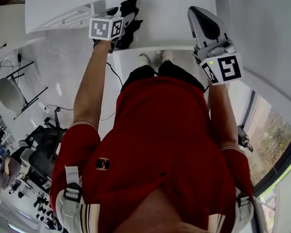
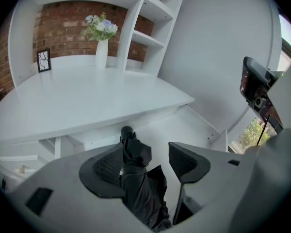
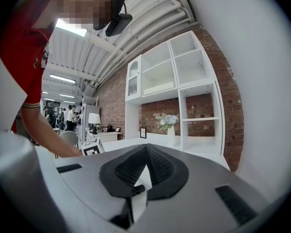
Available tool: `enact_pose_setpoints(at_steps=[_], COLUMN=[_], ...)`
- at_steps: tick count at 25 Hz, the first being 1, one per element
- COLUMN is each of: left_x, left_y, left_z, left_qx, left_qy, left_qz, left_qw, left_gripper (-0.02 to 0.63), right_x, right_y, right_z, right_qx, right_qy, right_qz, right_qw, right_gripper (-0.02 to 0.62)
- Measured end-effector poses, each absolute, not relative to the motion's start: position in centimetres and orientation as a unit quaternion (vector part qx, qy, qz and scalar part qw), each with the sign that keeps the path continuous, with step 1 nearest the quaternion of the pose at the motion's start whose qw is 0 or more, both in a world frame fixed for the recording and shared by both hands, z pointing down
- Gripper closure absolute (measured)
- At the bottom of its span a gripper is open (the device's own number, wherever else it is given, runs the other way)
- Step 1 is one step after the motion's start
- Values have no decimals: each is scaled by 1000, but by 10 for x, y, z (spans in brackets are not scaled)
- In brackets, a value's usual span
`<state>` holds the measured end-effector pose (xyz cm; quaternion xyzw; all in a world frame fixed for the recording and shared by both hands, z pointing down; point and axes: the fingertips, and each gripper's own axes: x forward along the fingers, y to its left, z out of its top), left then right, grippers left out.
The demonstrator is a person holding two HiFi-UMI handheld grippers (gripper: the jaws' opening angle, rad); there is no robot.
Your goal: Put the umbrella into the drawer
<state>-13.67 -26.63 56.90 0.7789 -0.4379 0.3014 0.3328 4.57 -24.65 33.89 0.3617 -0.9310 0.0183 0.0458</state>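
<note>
The black folded umbrella stands in the open white drawer under the desk top. In the left gripper view the umbrella rises between the jaws and leans on the left pad, with a clear gap to the right pad. My left gripper is open; in the head view my left gripper sits above the drawer's left part behind its marker cube. My right gripper hovers over the drawer's right side. Its pads meet at the tip with nothing between them in the right gripper view.
The white desk top carries a white vase with flowers and a small picture frame against a brick wall. White shelves stand at the back. The drawer's side wall lies to the right. Office chairs stand on the floor behind.
</note>
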Motion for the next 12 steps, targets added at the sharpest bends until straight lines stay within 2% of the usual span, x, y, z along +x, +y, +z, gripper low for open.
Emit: enact_pose_setpoints(at_steps=[12], left_x=[-96], left_y=[-251], left_z=[436], left_qx=[855], left_qy=[-442], left_qz=[170], left_qw=[210], left_gripper=[348], right_x=[29], right_y=[-236], right_z=[331], right_qx=[327], right_qy=[-945], right_qz=[26], right_qw=[22], right_gripper=[604])
